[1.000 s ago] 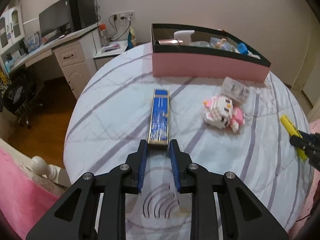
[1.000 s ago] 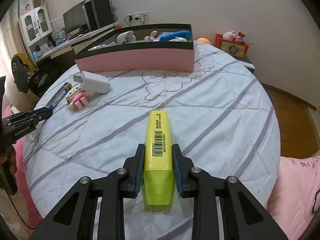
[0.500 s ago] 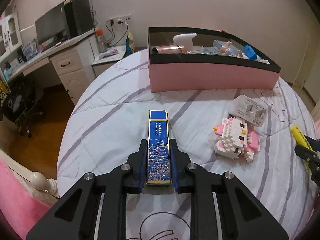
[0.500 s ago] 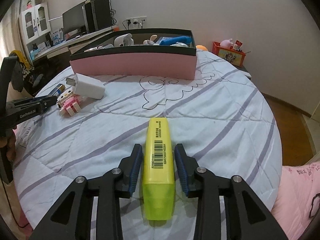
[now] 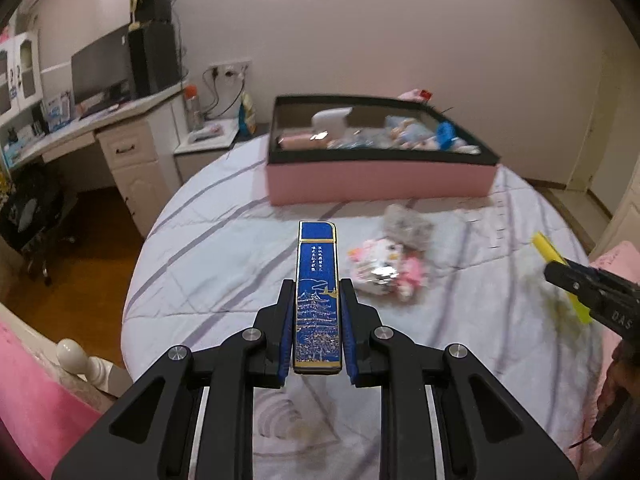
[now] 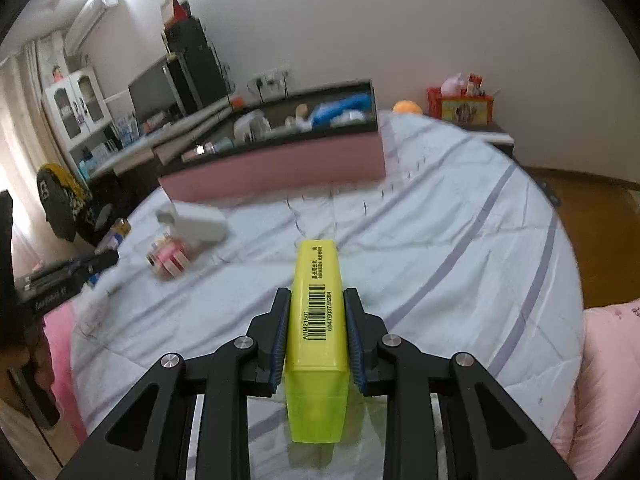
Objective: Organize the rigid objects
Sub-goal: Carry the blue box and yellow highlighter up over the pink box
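Note:
My left gripper [image 5: 318,292] is shut on a flat blue case with a gold pagoda print [image 5: 317,296] and holds it above the round bed. My right gripper [image 6: 317,300] is shut on a yellow highlighter with a barcode [image 6: 316,320], also lifted; it shows at the right of the left wrist view [image 5: 560,276]. A pink box with a black rim [image 5: 380,176], with several small items in it, sits at the far side of the bed; it also shows in the right wrist view [image 6: 280,168].
A pink-and-white brick toy [image 5: 384,268] and a white charger [image 5: 408,224] lie on the striped quilt [image 5: 224,248] in front of the box; both show in the right wrist view, toy [image 6: 168,256], charger [image 6: 196,224]. A desk with monitor [image 5: 100,120] stands left. Wooden floor surrounds the bed.
My left gripper closed on the blue case and lifted it. My right gripper, holding the highlighter, rose as well. Both views now look higher toward the pink box.

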A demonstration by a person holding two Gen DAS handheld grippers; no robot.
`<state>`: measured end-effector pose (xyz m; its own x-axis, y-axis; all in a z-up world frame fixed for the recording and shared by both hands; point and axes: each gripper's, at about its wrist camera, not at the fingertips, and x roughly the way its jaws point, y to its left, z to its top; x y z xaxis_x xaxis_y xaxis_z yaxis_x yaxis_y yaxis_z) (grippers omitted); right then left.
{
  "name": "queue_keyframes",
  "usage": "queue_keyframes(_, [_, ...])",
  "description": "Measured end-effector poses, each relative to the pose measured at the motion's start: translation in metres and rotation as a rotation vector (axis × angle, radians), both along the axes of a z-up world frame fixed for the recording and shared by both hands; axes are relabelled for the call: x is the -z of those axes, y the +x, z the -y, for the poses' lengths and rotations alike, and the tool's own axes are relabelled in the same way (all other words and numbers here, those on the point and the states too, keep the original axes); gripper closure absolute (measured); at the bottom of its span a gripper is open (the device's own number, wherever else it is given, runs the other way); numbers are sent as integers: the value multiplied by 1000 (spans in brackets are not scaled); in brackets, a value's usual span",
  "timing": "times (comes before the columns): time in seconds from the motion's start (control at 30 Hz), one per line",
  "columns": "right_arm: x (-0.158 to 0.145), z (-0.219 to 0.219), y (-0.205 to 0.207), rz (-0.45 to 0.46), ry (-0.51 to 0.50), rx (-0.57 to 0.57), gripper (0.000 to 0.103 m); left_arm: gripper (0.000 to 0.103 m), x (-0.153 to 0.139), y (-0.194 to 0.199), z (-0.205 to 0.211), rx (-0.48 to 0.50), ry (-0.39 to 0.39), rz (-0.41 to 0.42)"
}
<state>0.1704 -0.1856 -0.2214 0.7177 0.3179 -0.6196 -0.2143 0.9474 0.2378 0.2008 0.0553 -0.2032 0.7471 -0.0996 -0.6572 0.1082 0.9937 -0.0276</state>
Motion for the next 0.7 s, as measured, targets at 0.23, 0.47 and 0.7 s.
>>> queue_keyframes(0.23, [-47,-13,-19,120,-27,-13,76,83,-38,-30,31,22,28,112])
queue_keyframes(0.47, [-93,-24,-40,246,-5,-48,76,83,-79,-52,49,37,61,236])
queue_keyframes(0.7, [-118,-26,-44,321,8,-64,76,82,-111,-59,53,47,66,316])
